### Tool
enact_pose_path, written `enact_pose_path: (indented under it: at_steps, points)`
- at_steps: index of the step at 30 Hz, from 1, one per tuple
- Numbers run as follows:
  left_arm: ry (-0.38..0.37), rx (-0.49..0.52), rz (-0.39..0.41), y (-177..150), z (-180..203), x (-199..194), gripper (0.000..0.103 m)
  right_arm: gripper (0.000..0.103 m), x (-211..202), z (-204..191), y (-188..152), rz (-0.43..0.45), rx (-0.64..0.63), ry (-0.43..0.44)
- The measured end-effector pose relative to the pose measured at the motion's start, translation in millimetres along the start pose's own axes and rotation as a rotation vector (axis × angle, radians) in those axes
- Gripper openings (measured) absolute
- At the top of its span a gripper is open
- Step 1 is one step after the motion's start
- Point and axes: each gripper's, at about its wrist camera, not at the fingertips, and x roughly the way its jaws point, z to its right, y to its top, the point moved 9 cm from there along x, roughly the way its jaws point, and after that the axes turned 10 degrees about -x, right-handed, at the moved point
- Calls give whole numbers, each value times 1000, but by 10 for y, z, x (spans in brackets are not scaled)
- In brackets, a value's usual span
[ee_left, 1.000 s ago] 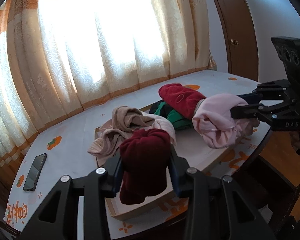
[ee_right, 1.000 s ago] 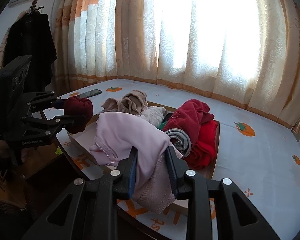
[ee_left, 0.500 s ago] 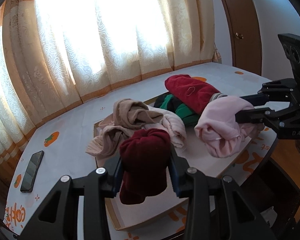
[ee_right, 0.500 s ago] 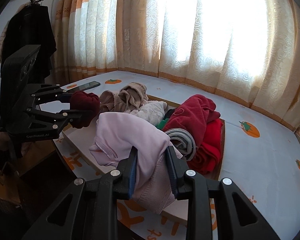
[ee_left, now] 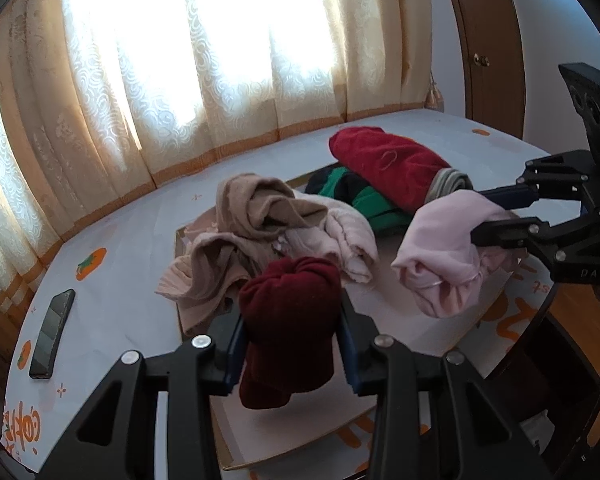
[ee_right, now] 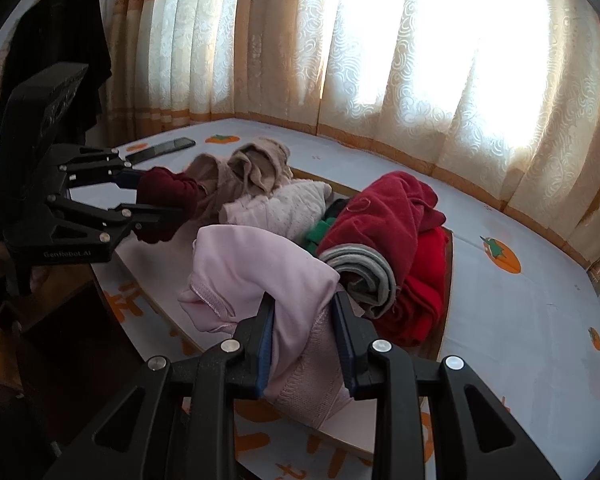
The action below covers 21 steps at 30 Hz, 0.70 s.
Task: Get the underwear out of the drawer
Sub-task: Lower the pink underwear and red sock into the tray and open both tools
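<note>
Underwear is held in both grippers. The dark red underwear (ee_left: pixel 290 320) sits low in the middle of the left wrist view, squeezed between the two fingers of the left gripper (ee_left: pixel 290 344). It is bunched into a soft lump. Its long side runs up and down in the frame, with a rounded top above the fingers and a loose end hanging below them.

The pink underwear (ee_right: pixel 268 276) is in the lower middle of the right wrist view, clamped in the right gripper (ee_right: pixel 304 340). Its big puffy part bulges up and to the left of the fingers, and a ribbed band hangs down between them.

Both pieces hang just above the pale wooden drawer (ee_left: pixel 384 316), which lies on the bed (ee_left: pixel 120 280). A pile of clothes (ee_left: pixel 268 224) fills the far part of the drawer in the middle of the frame. A phone (ee_left: pixel 52 332) lies on the bed at the left edge.
</note>
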Motion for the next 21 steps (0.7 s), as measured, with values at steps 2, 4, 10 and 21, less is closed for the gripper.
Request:
enact_pose_path:
  at_steps: [2, 4, 10, 21]
  points:
    - [0, 6, -16, -27, 13, 39, 38, 30, 43, -2, -40, -22, -12, -11]
    - [-3, 11, -34, -58, 23, 82, 38, 31, 78, -2, -71, -36, -20, -14]
    - [-9, 8, -69, -125, 4, 164, 38, 31, 164, 18, -143, -67, -14, -10]
    - [4, 11, -105, -97, 5, 332, 38, 31, 218, 112, -170, -82, 24, -17]
